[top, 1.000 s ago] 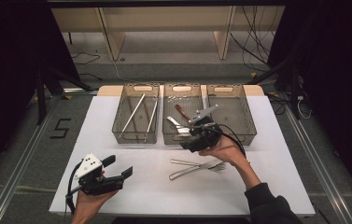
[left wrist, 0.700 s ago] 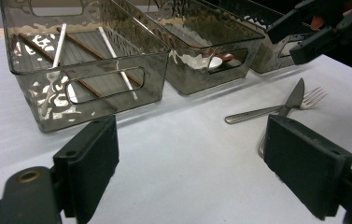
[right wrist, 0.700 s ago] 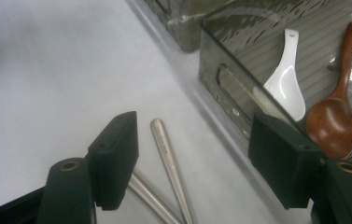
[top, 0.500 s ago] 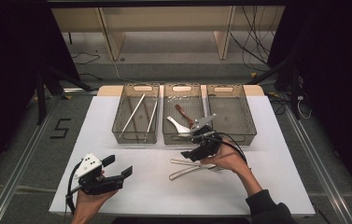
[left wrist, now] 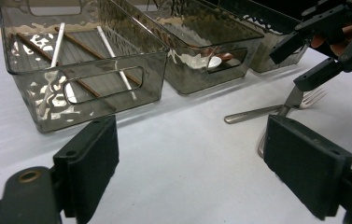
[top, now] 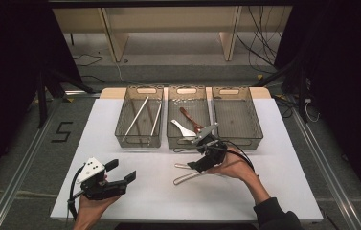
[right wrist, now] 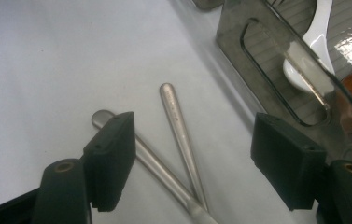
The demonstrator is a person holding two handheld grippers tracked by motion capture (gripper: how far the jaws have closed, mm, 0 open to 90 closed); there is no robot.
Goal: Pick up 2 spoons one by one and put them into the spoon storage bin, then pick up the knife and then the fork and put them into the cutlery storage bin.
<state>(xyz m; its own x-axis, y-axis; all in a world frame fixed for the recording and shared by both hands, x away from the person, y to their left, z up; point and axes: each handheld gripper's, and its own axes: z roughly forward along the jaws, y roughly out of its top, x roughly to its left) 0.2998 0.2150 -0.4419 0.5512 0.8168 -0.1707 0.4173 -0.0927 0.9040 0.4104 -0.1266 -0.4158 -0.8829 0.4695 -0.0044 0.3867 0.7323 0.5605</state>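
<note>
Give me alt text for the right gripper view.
The open right gripper hangs over two metal utensil handles lying on the white table. A smoky plastic bin at upper right holds a white spoon.

The two forks (right wrist: pixel 183 135) are showing smooth brushed metal, the bins (left wrist: pixel 94 79) are gleaming as glossy, smoky see-through plastic with rippled walls, and the table (top: pixel 144 191) is lying matt white beneath them.

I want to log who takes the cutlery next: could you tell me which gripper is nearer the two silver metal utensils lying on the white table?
Right. The right gripper hovers directly over the silver metal utensils, jaws open; the left gripper sits well off to their left.
</note>
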